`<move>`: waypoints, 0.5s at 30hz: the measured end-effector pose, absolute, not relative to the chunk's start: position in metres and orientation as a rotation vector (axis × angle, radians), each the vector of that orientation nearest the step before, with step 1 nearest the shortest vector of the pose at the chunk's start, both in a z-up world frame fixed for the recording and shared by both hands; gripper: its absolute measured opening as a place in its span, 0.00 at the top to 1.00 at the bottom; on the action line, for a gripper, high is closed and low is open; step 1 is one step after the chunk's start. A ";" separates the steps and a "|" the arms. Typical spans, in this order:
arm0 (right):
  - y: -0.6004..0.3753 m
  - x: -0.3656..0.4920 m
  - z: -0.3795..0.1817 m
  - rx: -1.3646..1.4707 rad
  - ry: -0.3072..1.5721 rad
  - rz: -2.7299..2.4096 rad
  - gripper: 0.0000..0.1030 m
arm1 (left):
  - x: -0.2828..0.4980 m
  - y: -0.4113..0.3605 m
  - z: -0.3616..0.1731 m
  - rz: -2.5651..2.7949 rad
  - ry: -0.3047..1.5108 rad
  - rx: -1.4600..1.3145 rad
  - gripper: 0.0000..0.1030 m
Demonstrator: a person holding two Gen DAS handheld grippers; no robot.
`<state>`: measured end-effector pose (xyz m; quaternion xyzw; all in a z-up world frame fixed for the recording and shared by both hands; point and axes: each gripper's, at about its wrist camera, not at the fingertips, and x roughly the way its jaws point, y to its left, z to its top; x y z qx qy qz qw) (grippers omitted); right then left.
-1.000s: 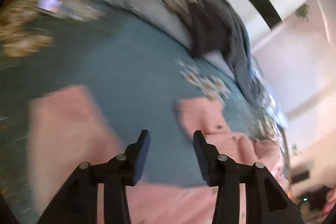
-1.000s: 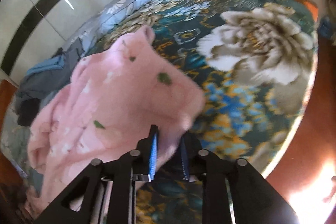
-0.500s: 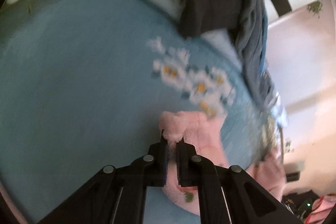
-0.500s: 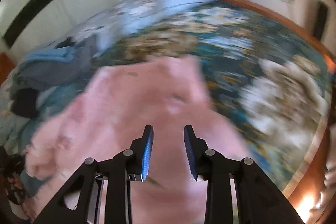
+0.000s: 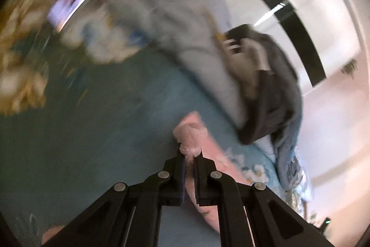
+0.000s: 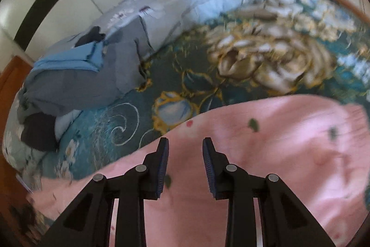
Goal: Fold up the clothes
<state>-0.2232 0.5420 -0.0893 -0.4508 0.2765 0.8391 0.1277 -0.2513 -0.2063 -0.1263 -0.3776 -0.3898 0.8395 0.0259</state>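
Since the earlier frame, left tongs (image 5: 190, 155) have lifted, clenched on a fluffy edge of the pink garment (image 6: 266, 154). Right tongs (image 6: 185, 149) hover released above it, spread on the floral bedspread (image 6: 254, 57).

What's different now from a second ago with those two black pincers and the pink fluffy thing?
The left tool, open a second ago, has shut on a corner of the pink fleece garment and lifted it. The right tool, which was pinching the garment then, has let go and now stands open above it. The floral bedspread and the grey clothes pile stayed put.
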 end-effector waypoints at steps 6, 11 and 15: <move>0.558 -0.249 -0.112 -1.348 0.950 2.286 0.57 | -0.256 -0.202 -0.140 2.581 -1.215 -1.180 0.94; 0.565 -0.269 -0.125 -1.385 0.994 2.154 0.61 | -0.265 -0.198 -0.127 2.611 -1.123 -1.168 0.94; 0.557 -0.278 -0.123 -1.431 0.836 2.065 0.85 | -0.273 -0.194 -0.126 2.623 -1.087 -1.172 0.94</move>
